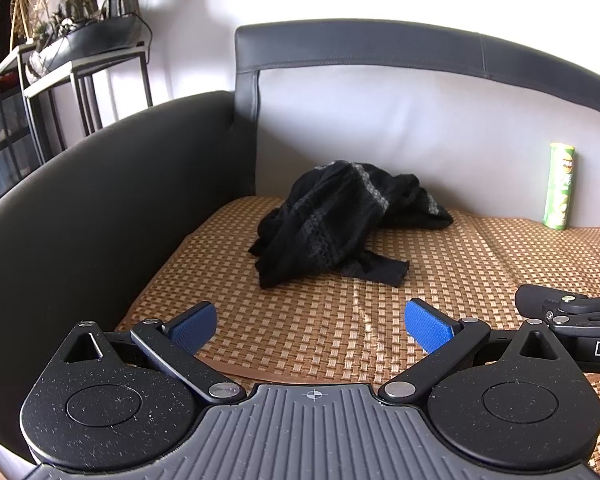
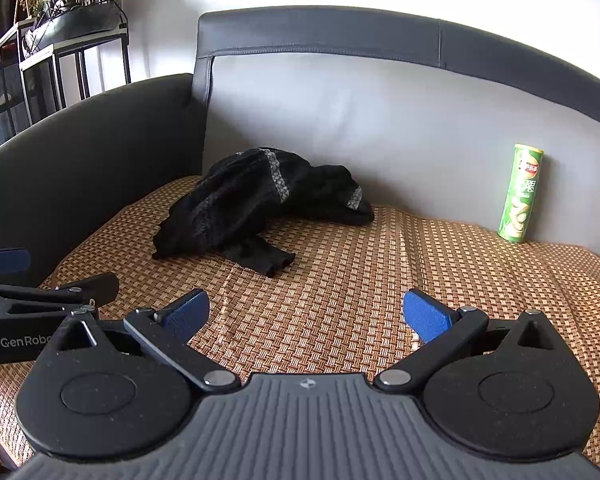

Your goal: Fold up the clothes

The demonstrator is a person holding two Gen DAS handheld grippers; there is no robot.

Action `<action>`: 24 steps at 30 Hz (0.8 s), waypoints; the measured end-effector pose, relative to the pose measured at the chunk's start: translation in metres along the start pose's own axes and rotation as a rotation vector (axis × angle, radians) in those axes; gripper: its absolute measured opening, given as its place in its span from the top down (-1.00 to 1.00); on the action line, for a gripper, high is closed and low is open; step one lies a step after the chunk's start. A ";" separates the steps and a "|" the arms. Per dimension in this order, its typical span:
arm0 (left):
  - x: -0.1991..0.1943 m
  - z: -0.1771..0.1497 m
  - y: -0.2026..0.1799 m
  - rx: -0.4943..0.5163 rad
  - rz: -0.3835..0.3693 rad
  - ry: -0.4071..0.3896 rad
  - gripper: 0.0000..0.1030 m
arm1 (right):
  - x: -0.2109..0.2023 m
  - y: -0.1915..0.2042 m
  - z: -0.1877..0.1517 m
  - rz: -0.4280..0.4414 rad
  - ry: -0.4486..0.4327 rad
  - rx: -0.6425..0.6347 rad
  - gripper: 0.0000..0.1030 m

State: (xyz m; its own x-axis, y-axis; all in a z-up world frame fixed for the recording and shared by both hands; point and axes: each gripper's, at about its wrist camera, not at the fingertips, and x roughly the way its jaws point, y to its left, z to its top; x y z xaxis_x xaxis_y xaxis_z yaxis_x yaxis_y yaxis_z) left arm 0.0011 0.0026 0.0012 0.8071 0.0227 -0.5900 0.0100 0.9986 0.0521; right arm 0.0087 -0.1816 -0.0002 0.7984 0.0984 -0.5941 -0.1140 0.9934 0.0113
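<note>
A black knitted garment with grey pattern bands [image 1: 340, 220] lies crumpled in a heap on the woven mat of the sofa seat, near the back left corner; it also shows in the right wrist view [image 2: 256, 204]. My left gripper [image 1: 310, 326] is open and empty, held over the mat short of the garment. My right gripper [image 2: 306, 314] is open and empty, beside the left one and to the right of the garment. Part of the right gripper shows at the right edge of the left wrist view [image 1: 572, 312], and part of the left gripper shows at the left edge of the right wrist view [image 2: 40, 296].
A green crisp tube [image 1: 560, 186] stands upright against the sofa's pale back cushion [image 2: 380, 120], right of the garment; it also shows in the right wrist view [image 2: 521, 192]. The dark armrest [image 1: 100, 208] bounds the seat on the left. A metal shelf with a plant tray [image 1: 80, 44] stands beyond it.
</note>
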 end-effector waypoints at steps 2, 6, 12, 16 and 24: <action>0.001 0.001 0.001 -0.001 -0.001 0.001 -1.00 | 0.000 0.000 0.000 -0.001 0.001 0.001 -0.99; 0.002 0.002 0.001 -0.001 -0.004 0.003 -1.00 | 0.001 -0.001 0.001 0.002 0.005 0.001 -0.99; 0.004 0.001 0.001 -0.005 -0.004 0.005 -1.00 | 0.003 -0.003 0.001 0.006 0.007 0.012 -0.99; 0.006 -0.001 0.002 -0.009 -0.006 0.009 -1.00 | 0.006 -0.004 0.002 0.008 0.011 0.018 -0.99; 0.011 0.000 0.001 0.009 -0.004 0.010 -1.00 | 0.012 -0.004 0.000 0.016 0.022 0.030 -0.99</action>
State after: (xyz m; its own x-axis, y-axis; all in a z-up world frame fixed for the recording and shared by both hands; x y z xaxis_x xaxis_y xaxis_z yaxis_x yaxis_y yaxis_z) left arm 0.0098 0.0042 -0.0053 0.8009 0.0197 -0.5985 0.0182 0.9982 0.0572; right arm 0.0190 -0.1844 -0.0076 0.7831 0.1137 -0.6114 -0.1090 0.9930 0.0450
